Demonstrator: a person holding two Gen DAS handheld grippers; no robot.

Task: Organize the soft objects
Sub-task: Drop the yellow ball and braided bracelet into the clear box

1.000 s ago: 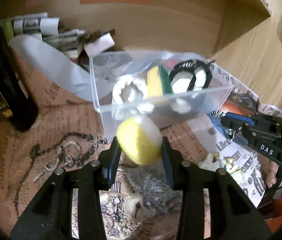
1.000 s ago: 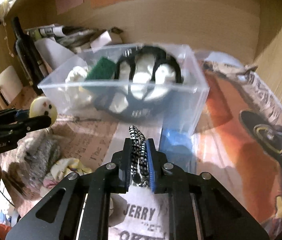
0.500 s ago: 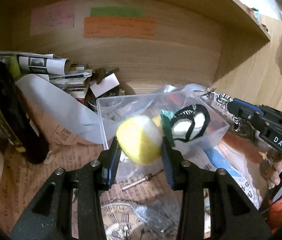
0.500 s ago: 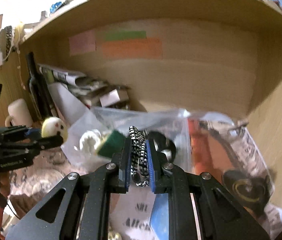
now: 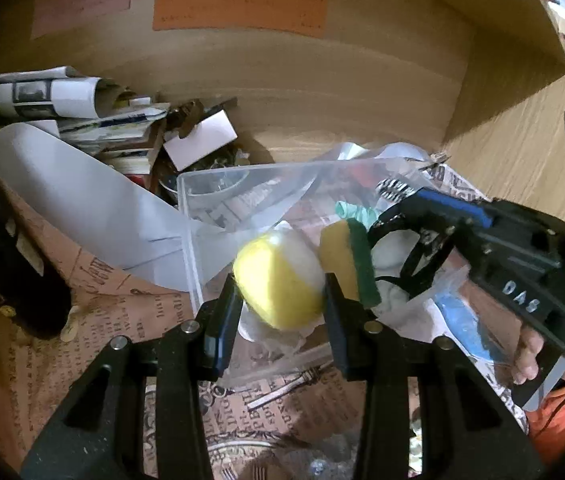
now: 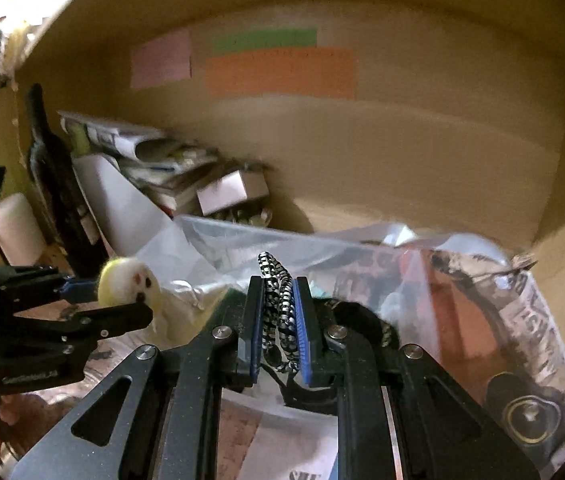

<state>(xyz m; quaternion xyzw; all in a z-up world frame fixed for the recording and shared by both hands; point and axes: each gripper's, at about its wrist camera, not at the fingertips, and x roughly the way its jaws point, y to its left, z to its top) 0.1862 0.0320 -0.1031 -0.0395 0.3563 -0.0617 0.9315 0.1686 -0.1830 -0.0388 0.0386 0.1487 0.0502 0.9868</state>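
Note:
My left gripper [image 5: 280,292] is shut on a yellow and white plush ball [image 5: 278,280] and holds it over the near rim of a clear plastic bin [image 5: 192,256]. The ball also shows in the right wrist view [image 6: 128,282], with a small face. My right gripper [image 6: 278,312] is shut on a black and white braided cord [image 6: 278,300] above the bin's right side; it also shows in the left wrist view [image 5: 398,196]. In the bin lie a yellow and green sponge [image 5: 348,258] and a black strapped white item [image 5: 394,252].
Rolled newspapers [image 5: 42,96], a white curled sheet [image 5: 82,208] and a white box [image 5: 200,140] pile at the back left. A dark bottle [image 5: 6,264] stands left. A wooden shelf wall with coloured notes [image 5: 238,6] closes the back. Printed paper [image 5: 122,292] covers the surface.
Both grippers have moved forward and over the bin with their loads. The ball now hangs above the bin's near rim, and the right gripper has come closer to the left one.

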